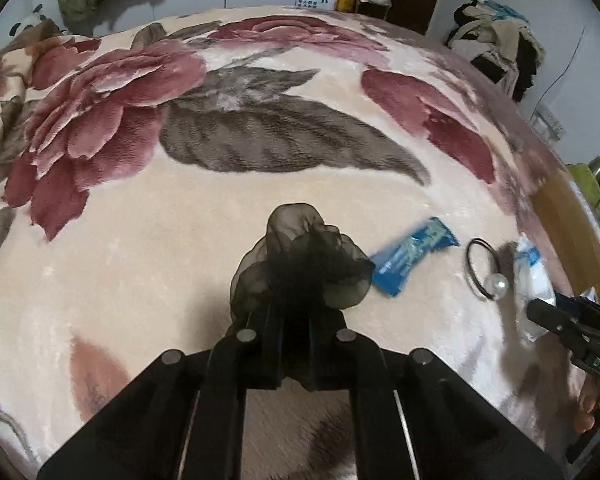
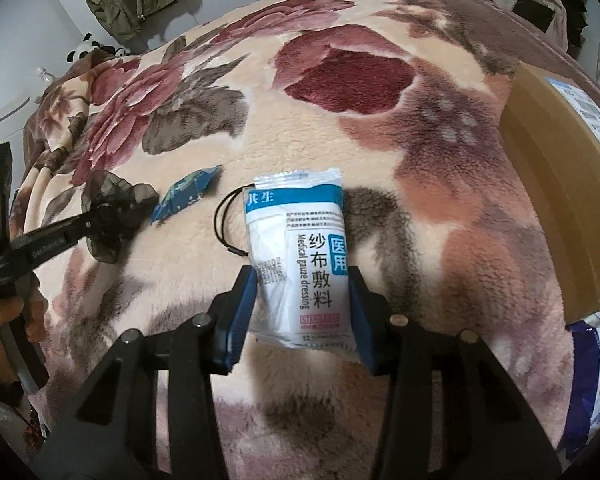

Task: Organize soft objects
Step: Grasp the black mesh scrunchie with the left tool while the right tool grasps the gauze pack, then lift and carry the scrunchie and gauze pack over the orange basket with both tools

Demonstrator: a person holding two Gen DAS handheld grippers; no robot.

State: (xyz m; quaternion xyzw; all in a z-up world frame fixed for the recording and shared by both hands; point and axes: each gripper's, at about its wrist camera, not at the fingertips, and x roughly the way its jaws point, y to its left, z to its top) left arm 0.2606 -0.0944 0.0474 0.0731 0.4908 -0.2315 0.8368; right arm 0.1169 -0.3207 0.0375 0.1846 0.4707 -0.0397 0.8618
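We see L gripper clenched on the black organza scrunchie; R gripper clamps the gauze dressing pack, blue sachet at 10 o'clock of it.

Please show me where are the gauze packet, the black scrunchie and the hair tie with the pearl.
gauze packet [image 2: 300, 256]: right wrist view, printed front.
black scrunchie [image 1: 300, 260]: left wrist view, sheer ruffle.
hair tie [image 1: 496, 281]: left wrist view, its pearl.

The scrunchie hides the left gripper fingertips. The gauze pack covers part of the hair tie. Box cut off.
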